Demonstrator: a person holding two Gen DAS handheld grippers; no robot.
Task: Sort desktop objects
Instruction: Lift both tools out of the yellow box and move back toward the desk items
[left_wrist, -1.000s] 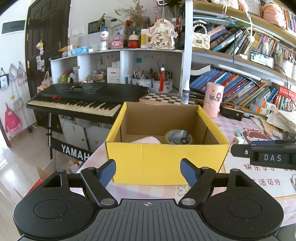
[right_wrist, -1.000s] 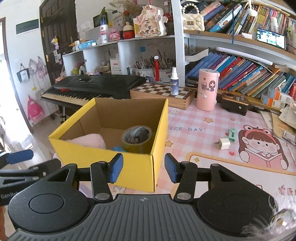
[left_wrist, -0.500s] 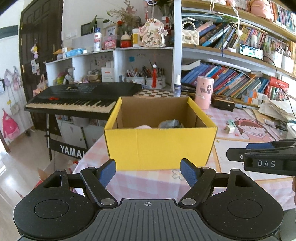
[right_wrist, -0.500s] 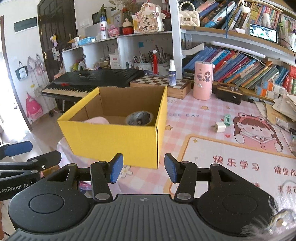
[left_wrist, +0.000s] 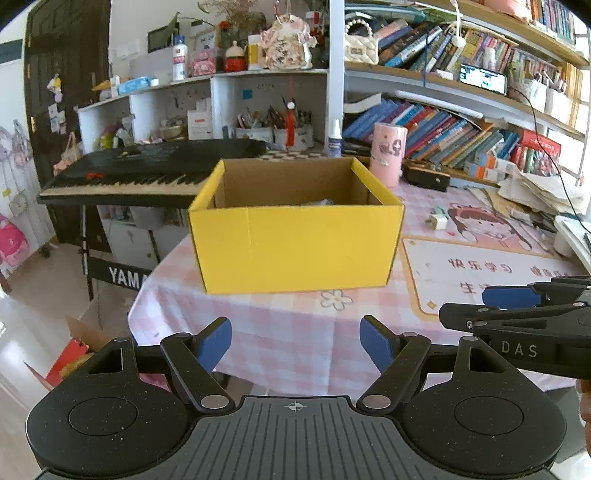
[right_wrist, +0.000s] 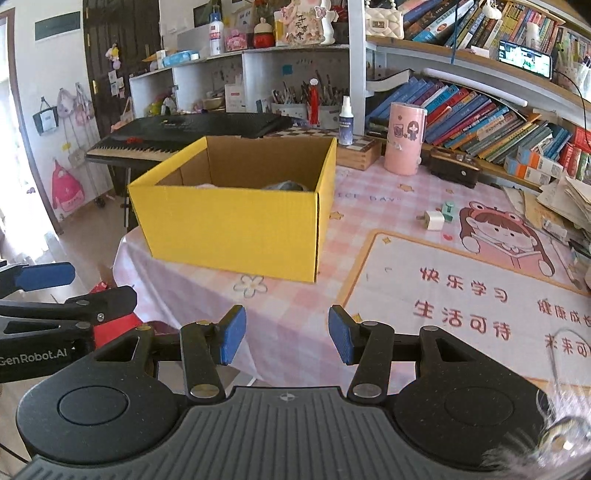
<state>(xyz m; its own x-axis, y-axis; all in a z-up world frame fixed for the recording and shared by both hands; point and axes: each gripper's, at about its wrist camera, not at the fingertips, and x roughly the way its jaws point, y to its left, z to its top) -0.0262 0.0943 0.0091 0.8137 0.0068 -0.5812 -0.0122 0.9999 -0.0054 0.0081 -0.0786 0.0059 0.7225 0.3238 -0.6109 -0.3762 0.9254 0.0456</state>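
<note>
I hold both grippers above the near edge of the desk (right_wrist: 303, 325), and neither carries anything. My left gripper (left_wrist: 295, 341) has its jaws spread wide with only the pink checked cloth showing between them. My right gripper (right_wrist: 287, 335) has its jaws parted more narrowly, also around nothing.

The yellow box (left_wrist: 295, 247) stands near the desk's left edge, ahead of both grippers and well apart from them. Its front wall hides most of the inside, but over the rim I can make out the top of something grey (right_wrist: 286, 185) and a pale, pinkish shape (right_wrist: 208, 185) beside it, so I judge that some sorting is already done.

What looks left to sort lies farther in, toward the middle of the desk: a small white plug (right_wrist: 433, 220) and, just beside it, a little green and white piece (right_wrist: 448, 211). Both sit to the right of the box, on the checked cloth at the upper left corner of the picture mat (right_wrist: 465, 291). From my right gripper they are ahead and to the right, well apart; from my left they are farther still, beyond the box's right corner.

The pink canister (right_wrist: 404, 138) and the small spray bottle (right_wrist: 345, 121) stand along the desk's far edge by the bookshelf; whether they belong in the box I cannot tell.
</note>
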